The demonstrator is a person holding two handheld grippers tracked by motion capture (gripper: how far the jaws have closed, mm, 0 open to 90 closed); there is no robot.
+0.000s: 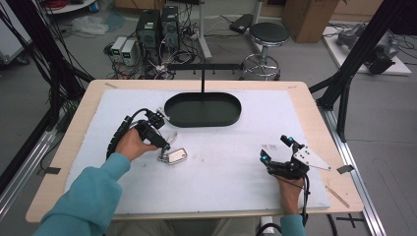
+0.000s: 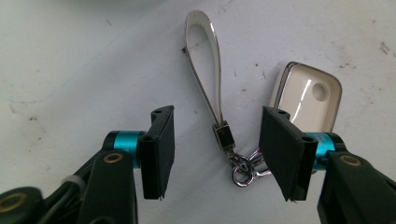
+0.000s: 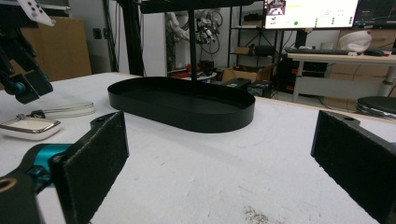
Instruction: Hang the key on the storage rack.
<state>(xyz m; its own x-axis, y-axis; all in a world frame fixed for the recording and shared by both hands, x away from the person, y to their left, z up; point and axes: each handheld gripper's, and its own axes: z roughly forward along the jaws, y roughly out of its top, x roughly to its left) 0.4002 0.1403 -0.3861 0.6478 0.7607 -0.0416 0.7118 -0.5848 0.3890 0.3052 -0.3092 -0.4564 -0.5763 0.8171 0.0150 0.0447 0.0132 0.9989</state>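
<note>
1. While the left tool [image 1: 164, 143] is hanging low over the white mat [image 1: 221, 167], its jaws are standing wide apart and gripping nothing.
2. Between those jaws, in the left gripper view, the keychain's metal clasp [image 2: 223, 136] and rings [image 2: 245, 169] are lying flat on the mat.
3. Its white strap [image 2: 204, 65] is running away from the clasp in a long loop, lying flat.
4. Its white fob [image 2: 309, 97], edged in metal, is lying partly behind the right-hand jaw in that view; whether the jaw is touching it cannot be told.
5. From the high view, the keychain [image 1: 173, 156] is sitting on the left half of the mat, near the black oval tray [image 1: 202, 109] but apart from it.
6. The tray is resting at the far middle of the mat, with a thin black post [image 1: 202, 81] rising from its far side.
7. The right tool [image 1: 276, 149] is resting low on the right side of the mat, well apart from the keychain, held by a hand [image 1: 289, 191].
8. Its jaws are spread wide and are holding nothing; the right gripper view is looking between them toward the tray [image 3: 182, 105].
9. The mat is covering most of the wooden tabletop [image 1: 78, 123].
</note>
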